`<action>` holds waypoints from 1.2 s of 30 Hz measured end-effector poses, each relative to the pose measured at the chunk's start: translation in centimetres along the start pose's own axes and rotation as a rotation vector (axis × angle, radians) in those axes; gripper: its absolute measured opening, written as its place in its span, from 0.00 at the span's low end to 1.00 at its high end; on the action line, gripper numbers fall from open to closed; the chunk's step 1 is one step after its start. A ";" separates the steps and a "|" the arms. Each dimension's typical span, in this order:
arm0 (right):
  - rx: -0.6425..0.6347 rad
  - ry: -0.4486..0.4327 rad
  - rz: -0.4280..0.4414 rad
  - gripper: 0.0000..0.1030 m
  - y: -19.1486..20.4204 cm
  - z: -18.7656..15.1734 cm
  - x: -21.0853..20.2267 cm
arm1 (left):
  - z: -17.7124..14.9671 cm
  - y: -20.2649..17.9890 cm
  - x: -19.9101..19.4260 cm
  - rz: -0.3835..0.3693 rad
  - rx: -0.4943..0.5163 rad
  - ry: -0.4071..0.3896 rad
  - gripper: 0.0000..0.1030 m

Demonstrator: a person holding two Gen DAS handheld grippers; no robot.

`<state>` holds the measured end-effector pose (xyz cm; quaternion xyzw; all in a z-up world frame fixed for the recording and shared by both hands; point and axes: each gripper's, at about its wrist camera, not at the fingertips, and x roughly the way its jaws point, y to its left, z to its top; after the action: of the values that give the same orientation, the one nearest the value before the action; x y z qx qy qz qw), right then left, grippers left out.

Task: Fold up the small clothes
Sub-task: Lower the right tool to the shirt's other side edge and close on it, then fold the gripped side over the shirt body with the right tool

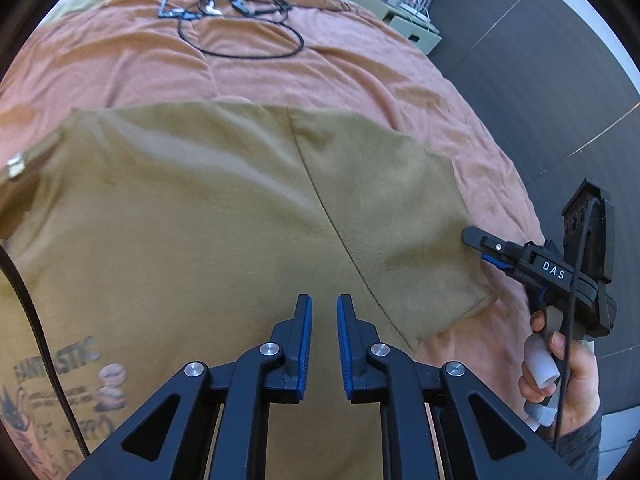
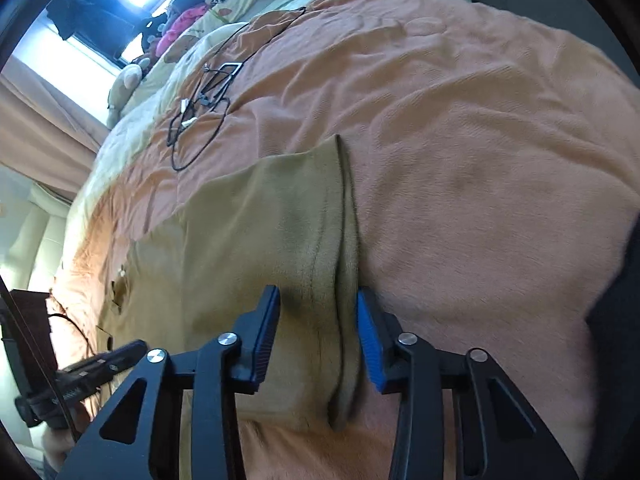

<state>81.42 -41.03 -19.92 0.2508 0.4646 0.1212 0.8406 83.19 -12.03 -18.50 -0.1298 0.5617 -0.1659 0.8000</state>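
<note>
Presently listed: one olive-tan T-shirt (image 1: pixel 224 208), spread flat on an orange blanket (image 1: pixel 360 76), seamed sleeve toward the right, printed graphic (image 1: pixel 60 392) on the chest. Left gripper (image 1: pixel 324 340) hovers over the shirt body beside the sleeve seam, jaws narrowly apart, no cloth between them. Right gripper (image 2: pixel 318 336) straddles the sleeve's hemmed edge (image 2: pixel 346 280), jaws apart, pads not pressing. Black cables (image 1: pixel 240 12) lie well beyond both grippers.

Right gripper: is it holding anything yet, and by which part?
Right gripper straddles the sleeve hem of the tan T-shirt; whether its pads already pinch the cloth cannot be told.
</note>
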 end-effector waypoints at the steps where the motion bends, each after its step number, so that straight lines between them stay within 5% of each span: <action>1: 0.000 0.001 0.000 0.17 0.0 0.2 0.2 | 0.0 0.0 0.4 -0.010 -0.005 0.006 0.12; 4: -0.002 -0.008 0.018 0.03 -0.3 0.5 0.1 | 0.0 -0.2 1.3 -0.035 -0.018 0.022 0.08; 19: -0.218 -0.076 0.065 0.02 8.1 0.1 -4.8 | -0.4 -1.2 3.2 -0.129 -0.079 0.058 0.08; 36: -0.258 0.025 0.137 0.02 15.3 -3.0 -0.7 | -3.0 5.9 -6.7 -0.030 -0.146 -0.025 0.08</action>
<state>79.01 -27.46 -12.57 0.1702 0.4376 0.2401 0.8497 78.94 -3.94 -16.09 -0.1980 0.5604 -0.1348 0.7928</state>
